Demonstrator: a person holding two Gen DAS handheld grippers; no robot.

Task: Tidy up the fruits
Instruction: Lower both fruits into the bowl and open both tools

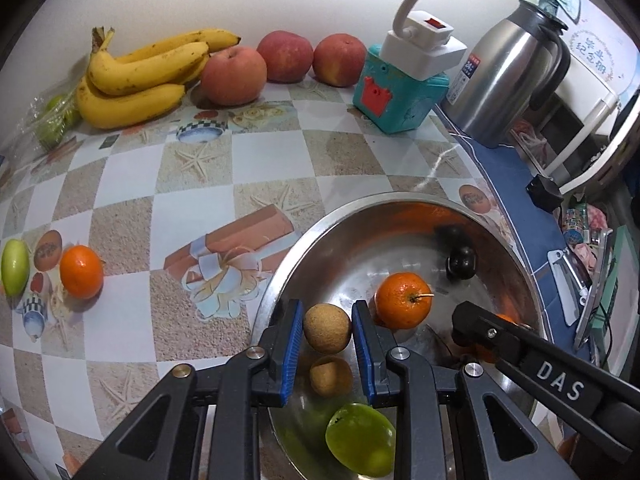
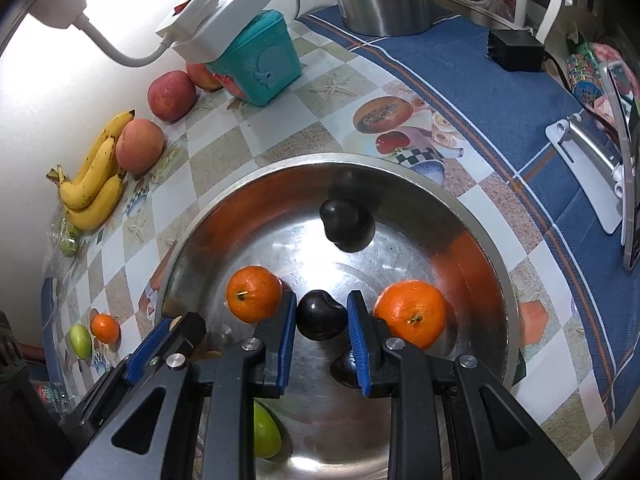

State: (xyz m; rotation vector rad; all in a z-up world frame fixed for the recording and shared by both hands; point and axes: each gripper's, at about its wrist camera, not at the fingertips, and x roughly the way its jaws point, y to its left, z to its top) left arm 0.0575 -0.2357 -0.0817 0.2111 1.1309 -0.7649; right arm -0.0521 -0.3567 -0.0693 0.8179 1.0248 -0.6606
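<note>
A steel bowl (image 1: pixel 320 236) (image 2: pixel 496 264) holds an orange (image 1: pixel 403 300) (image 2: pixel 254 299), a second orange (image 2: pixel 411 314), a dark fruit (image 2: pixel 347 225) and a green fruit (image 1: pixel 360 438) (image 2: pixel 265 436). My left gripper (image 1: pixel 327 330) is shut on a small tan round fruit (image 1: pixel 327 328) above the bowl, its reflection below. My right gripper (image 2: pixel 322 320) is shut on a dark plum-like fruit (image 2: pixel 321 320) above the bowl. On the table lie an orange (image 1: pixel 81 272) (image 2: pixel 105 328) and a green fruit (image 1: pixel 15 266) (image 2: pixel 80 341).
Bananas (image 1: pixel 132 76) (image 2: pixel 94 184), three apples (image 1: pixel 234 76) (image 2: pixel 140 146) and bagged green fruit (image 1: pixel 52 120) line the back wall. A teal box (image 1: pixel 400 96) (image 2: pixel 260 68) with a white power strip, a steel kettle (image 1: pixel 504 76) and a black adapter (image 2: pixel 516 50) stand at right.
</note>
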